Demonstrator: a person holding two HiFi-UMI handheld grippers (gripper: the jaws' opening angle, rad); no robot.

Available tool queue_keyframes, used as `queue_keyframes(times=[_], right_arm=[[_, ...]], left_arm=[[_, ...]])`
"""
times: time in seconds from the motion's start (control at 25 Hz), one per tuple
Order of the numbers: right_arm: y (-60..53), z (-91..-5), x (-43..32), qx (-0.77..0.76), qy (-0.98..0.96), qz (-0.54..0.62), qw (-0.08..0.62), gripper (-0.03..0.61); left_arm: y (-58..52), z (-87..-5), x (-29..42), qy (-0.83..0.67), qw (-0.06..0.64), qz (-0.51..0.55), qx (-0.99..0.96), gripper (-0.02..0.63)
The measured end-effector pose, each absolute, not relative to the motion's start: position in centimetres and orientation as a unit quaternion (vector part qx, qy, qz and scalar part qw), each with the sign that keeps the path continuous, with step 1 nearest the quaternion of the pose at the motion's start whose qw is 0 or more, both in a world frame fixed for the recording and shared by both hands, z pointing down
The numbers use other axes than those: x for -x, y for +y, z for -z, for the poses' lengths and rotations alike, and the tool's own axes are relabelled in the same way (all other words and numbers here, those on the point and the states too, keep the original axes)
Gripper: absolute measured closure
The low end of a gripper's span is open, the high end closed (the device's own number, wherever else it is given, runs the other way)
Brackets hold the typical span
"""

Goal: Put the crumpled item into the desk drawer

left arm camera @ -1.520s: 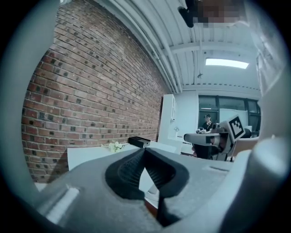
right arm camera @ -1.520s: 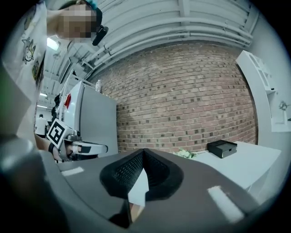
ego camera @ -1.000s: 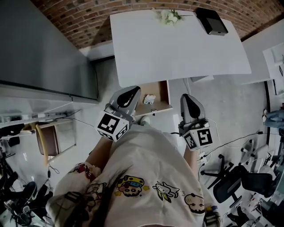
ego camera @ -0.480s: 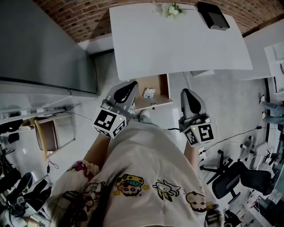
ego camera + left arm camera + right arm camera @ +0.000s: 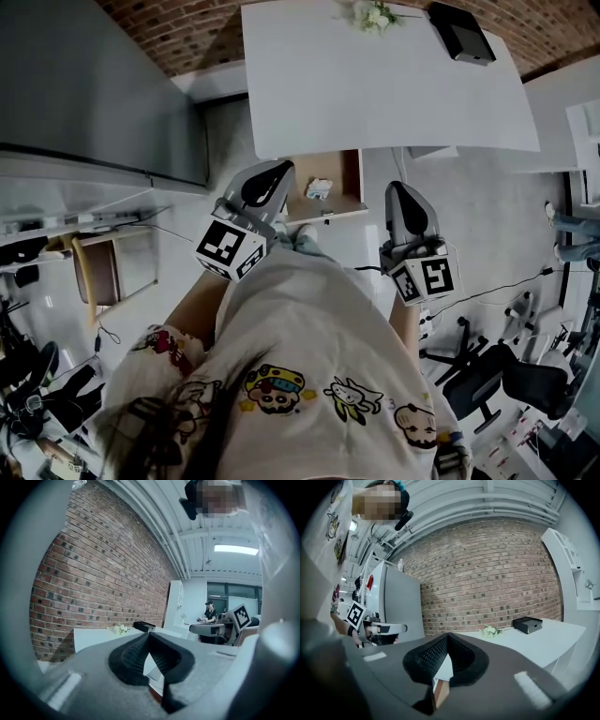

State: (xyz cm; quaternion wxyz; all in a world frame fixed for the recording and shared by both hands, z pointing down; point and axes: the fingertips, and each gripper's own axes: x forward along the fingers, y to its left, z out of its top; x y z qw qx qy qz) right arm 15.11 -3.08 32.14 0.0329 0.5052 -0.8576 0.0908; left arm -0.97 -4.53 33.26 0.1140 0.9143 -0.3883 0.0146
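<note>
Head view: a white desk (image 5: 375, 94) stands against a brick wall (image 5: 178, 33). A drawer (image 5: 352, 178) beneath the desk's near edge is pulled open, and its wooden inside is exposed. The crumpled item (image 5: 319, 188), small and pale, lies inside the drawer on its floor, nearer the right wall than the left. It is touched by neither gripper.

The left gripper (image 5: 282, 170) is held at the drawer's left side, its tip overlapping the drawer's left edge in this view; whether it touches the drawer cannot be told. In the left gripper view its jaws are seen pressed together at the tips, with nothing between them.

The right gripper (image 5: 397, 189) is held to the right of the drawer, apart from it, over the grey floor. In the right gripper view its jaws are likewise closed tip to tip and nothing is gripped.

Both grippers point toward the desk, roughly level.

On the desk's far edge a small bunch of flowers (image 5: 377, 14) and a black box (image 5: 459, 33) are noted, well apart from the drawer. A grey cabinet (image 5: 94, 94) stands to the left of the desk. An office chair (image 5: 497, 380) is seen at lower right.
</note>
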Motion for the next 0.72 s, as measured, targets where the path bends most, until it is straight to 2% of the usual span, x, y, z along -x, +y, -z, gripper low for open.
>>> queue_keyframes(times=[0.72], right_arm=[[-2.88, -32.48, -14.60, -0.499, -0.861, -0.089, 0.042, 0.569]], left_arm=[[-4.19, -33.09, 1.17, -0.377, 0.114, -0.009, -0.919, 0.614]])
